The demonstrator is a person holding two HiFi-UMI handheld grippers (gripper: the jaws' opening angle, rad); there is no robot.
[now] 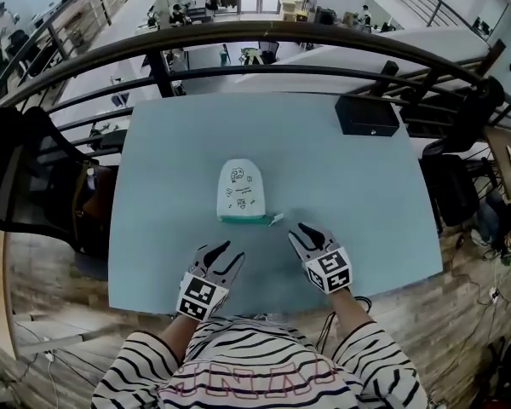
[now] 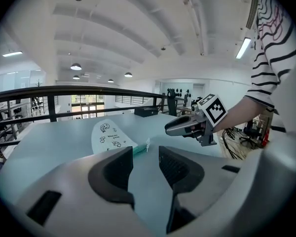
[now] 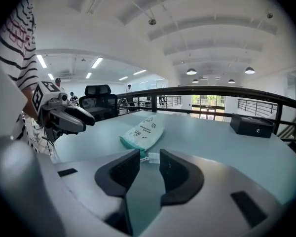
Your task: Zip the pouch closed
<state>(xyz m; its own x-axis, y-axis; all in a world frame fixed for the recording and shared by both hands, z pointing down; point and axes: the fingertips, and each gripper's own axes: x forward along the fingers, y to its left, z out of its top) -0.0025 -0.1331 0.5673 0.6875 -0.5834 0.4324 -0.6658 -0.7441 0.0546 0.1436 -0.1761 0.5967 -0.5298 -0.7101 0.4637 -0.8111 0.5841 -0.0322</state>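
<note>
The white pouch (image 1: 241, 190) with small drawings and a green near end lies flat on the pale blue table (image 1: 358, 220). Its white zipper tab (image 1: 276, 219) sticks out at the near right corner. My left gripper (image 1: 228, 254) hovers open just short of the pouch's near end, with nothing between its jaws. My right gripper (image 1: 298, 231) is open a little to the right of the tab, apart from it. In the right gripper view the tab (image 3: 152, 158) shows just beyond the gap of the jaws, and the pouch (image 3: 144, 130) behind it. The left gripper view shows the pouch (image 2: 108, 136) ahead.
A black box (image 1: 366, 115) sits at the table's far right. A dark curved railing (image 1: 238, 37) runs behind the table, and a black chair (image 1: 25, 177) stands at its left. The table's near edge is close under both grippers.
</note>
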